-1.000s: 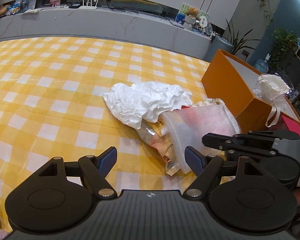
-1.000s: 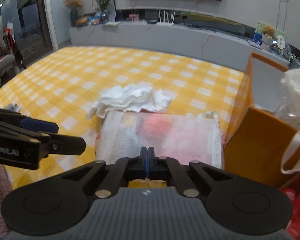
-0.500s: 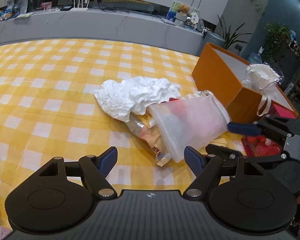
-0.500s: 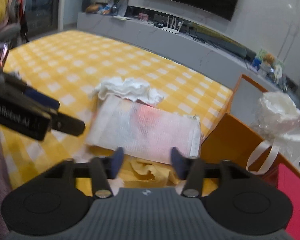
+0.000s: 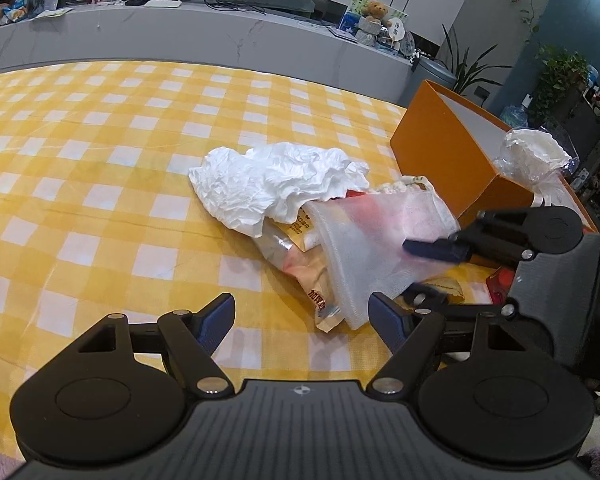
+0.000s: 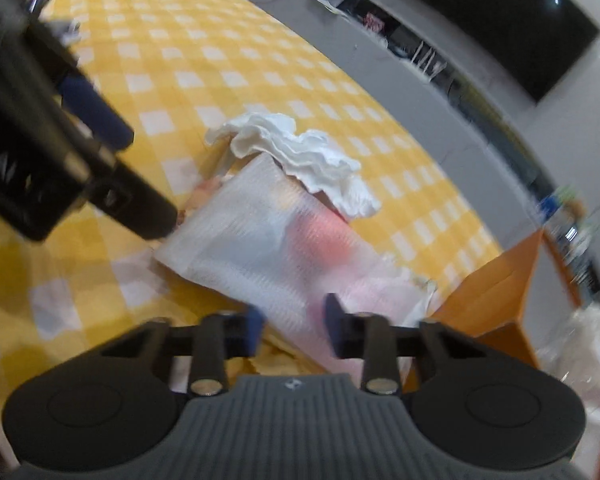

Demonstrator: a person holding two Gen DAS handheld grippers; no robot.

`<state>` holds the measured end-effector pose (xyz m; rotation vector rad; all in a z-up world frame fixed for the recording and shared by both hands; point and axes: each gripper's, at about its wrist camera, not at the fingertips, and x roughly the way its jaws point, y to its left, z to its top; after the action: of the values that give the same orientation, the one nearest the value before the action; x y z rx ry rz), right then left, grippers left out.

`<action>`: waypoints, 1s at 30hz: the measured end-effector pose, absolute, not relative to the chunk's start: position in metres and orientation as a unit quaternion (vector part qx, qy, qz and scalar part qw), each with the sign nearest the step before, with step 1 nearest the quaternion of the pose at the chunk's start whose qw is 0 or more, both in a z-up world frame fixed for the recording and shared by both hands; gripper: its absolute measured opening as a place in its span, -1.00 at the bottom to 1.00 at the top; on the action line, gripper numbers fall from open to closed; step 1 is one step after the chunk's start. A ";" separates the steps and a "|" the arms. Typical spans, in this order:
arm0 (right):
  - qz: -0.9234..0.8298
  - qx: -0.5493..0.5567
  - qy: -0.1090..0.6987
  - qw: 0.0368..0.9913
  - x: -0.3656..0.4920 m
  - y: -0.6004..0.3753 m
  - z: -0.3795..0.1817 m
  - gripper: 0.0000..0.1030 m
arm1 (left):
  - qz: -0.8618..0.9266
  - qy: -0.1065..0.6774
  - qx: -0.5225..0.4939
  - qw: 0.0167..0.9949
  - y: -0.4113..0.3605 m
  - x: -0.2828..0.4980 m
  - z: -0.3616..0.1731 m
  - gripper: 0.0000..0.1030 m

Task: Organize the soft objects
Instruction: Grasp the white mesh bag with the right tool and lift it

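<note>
The mesh bag [image 5: 376,244] lies on the checked cloth [image 5: 100,208], a flat translucent pouch with something pink inside, overlapping a snack packet [image 5: 304,276] and touching the crumpled white wrap [image 5: 276,188] at its far end.

Left wrist view: the bag sits at about one o'clock from the left gripper [image 5: 302,320], whose fingers stand wide apart and hold nothing. The bag's long axis runs from roughly eleven o'clock down to five, its near corner ending just beside the right-hand fingertip. The right gripper [image 5: 436,250] comes in from three o'clock with one blue finger over the bag's right edge. The orange box [image 5: 448,152] stands beyond, at two o'clock, with a white bundle [image 5: 534,156] on its far side.

Right wrist view: blurred, but the bag fills the middle, directly at twelve o'clock from the right gripper [image 6: 292,330]. Its fingers are apart, with the bag's near edge lying between them; I cannot tell whether either pad touches the fabric. Here the long axis slants from ten o'clock to four. The left gripper [image 6: 100,120] looms at ten o'clock, and the box [image 6: 496,292] is at two o'clock.

By my judgement the right gripper is the nearer, already straddling the edge, so closing there looks like the move ahead.
</note>
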<state>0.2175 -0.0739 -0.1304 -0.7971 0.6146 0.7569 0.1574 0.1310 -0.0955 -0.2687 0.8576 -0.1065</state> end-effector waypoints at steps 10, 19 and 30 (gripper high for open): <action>0.317 -0.243 0.276 0.874 0.213 -0.105 -0.084 -1.00 | -0.092 0.384 -0.127 0.910 0.125 0.150 -0.086 0.73; 0.249 -0.043 0.324 0.912 0.185 -0.175 -0.058 -1.00 | -0.181 0.381 -0.086 0.903 0.084 0.146 -0.084 0.70; 0.206 0.112 0.392 0.890 0.154 -0.208 -0.073 -1.00 | -0.197 0.384 -0.068 0.899 0.065 0.141 -0.082 0.70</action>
<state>0.1536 -0.2083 -0.0725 0.2321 0.8146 0.4278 0.1412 0.0653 -0.0821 -0.1417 0.7957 -0.4078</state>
